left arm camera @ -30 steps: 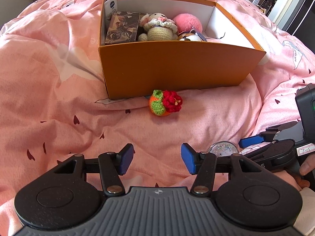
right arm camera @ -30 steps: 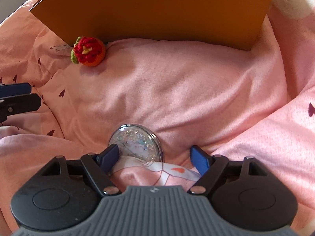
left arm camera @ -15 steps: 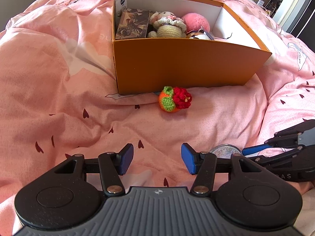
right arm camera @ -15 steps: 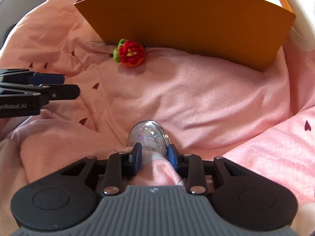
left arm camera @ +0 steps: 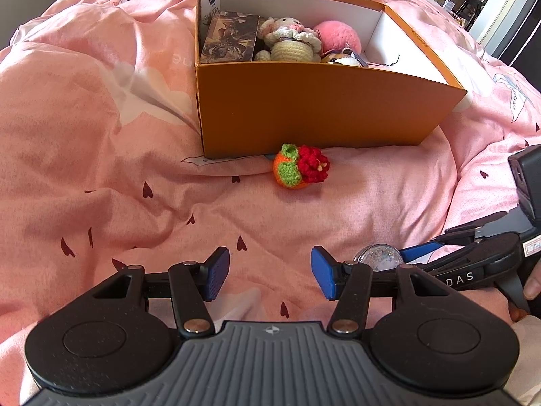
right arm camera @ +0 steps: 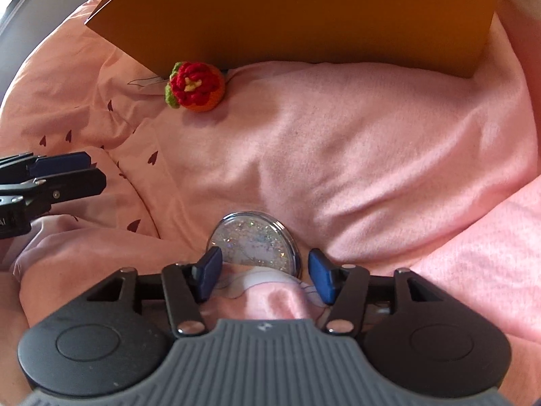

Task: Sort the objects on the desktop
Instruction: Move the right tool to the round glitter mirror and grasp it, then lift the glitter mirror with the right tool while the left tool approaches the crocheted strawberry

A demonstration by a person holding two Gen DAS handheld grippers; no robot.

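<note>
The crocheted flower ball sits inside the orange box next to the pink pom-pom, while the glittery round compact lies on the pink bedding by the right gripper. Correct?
Not quite. The crocheted flower ball is outside the orange box, on the pink bedding against its front wall, as the left wrist view shows. The glittery round compact does lie on the bedding by the right gripper.

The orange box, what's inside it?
In the orange box: a picture card, a crocheted doll, a pink pompom. Its front wall hides whatever lies lower down.
</note>
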